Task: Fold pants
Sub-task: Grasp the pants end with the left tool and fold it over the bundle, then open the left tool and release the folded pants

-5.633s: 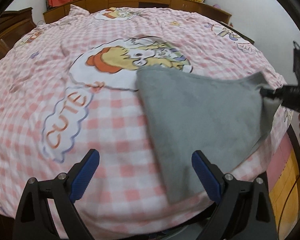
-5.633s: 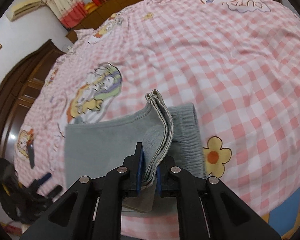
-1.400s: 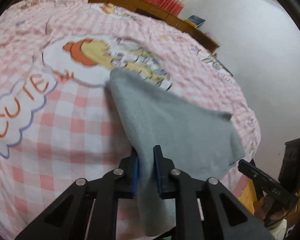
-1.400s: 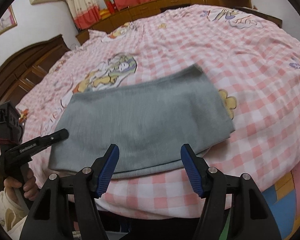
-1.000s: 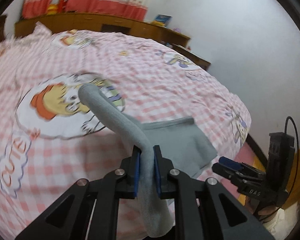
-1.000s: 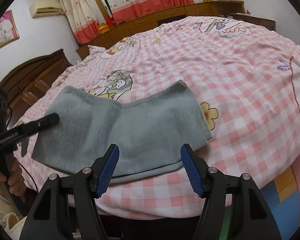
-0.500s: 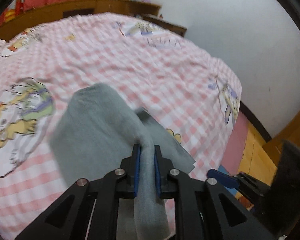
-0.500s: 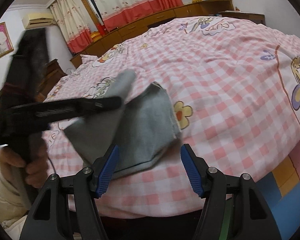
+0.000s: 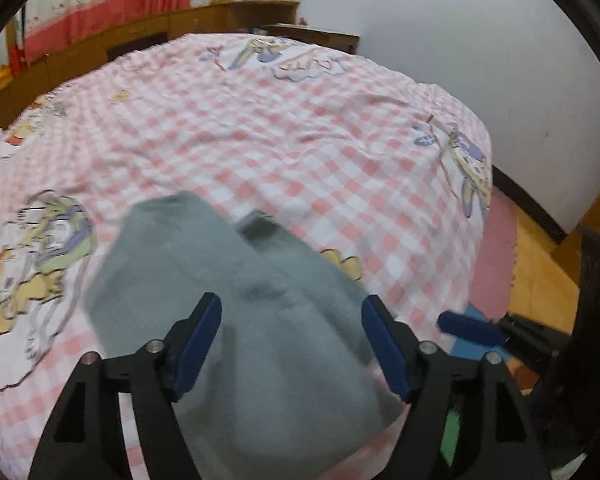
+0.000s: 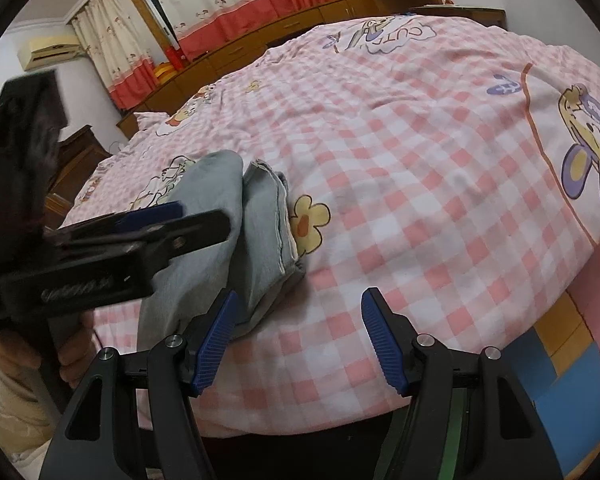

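Left hand-held gripper point(image 9: 291, 340) is just opening wide, letting the grey pants point(image 9: 260, 320) drop folded near the bed point(image 9: 300, 120) edge, probably finishing this blurry fold, while the right hand-held gripper point(image 10: 296, 340) is hovering open, empty.

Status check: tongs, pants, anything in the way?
Left tongs just opened, pants released. Right tongs open, empty. Pants folded over on bedspread. Nothing in the way.

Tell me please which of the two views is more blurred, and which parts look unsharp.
Left wrist view: more blurred; the grey pants and bedspread are smeared. Right wrist view: mostly sharp; only the left gripper at the left edge looks soft. Both views bend straight lines, fisheye style.
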Action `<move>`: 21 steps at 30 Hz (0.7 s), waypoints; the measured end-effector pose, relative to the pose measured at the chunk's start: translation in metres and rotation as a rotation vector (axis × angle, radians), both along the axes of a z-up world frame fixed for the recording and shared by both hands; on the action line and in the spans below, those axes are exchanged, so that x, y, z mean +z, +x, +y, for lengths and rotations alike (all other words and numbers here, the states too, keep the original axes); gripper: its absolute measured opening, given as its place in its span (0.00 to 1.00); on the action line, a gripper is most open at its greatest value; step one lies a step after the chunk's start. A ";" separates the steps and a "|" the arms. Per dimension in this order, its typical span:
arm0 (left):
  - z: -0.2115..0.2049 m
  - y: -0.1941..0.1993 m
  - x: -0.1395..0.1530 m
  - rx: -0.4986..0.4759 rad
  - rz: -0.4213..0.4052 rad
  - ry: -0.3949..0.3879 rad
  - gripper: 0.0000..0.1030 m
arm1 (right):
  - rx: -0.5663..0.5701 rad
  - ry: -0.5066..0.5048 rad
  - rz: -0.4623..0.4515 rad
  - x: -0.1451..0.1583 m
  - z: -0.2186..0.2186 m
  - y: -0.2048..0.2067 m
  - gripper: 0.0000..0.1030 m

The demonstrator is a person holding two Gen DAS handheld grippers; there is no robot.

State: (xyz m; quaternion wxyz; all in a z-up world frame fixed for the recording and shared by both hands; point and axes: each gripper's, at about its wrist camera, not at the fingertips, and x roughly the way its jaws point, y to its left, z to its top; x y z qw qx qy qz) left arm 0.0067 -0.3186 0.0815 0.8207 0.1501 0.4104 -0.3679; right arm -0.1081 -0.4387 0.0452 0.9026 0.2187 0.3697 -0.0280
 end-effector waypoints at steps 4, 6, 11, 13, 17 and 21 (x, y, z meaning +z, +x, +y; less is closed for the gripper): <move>0.026 0.006 -0.003 0.064 0.032 0.031 0.80 | 0.025 -0.015 0.002 0.006 0.006 0.008 0.64; 0.038 0.010 -0.008 0.088 0.062 0.048 0.80 | 0.041 -0.036 0.014 0.008 0.011 0.015 0.64; 0.070 0.017 -0.021 0.128 0.105 0.052 0.80 | 0.095 -0.068 0.023 0.015 0.024 0.036 0.64; 0.079 0.021 -0.026 0.139 0.149 0.028 0.80 | 0.122 -0.071 0.024 0.019 0.030 0.045 0.64; 0.095 0.033 -0.045 0.193 0.274 -0.023 0.80 | 0.190 -0.072 0.028 0.019 0.040 0.067 0.62; 0.098 0.030 -0.050 0.192 0.245 -0.048 0.86 | 0.214 -0.072 0.094 0.004 0.044 0.089 0.51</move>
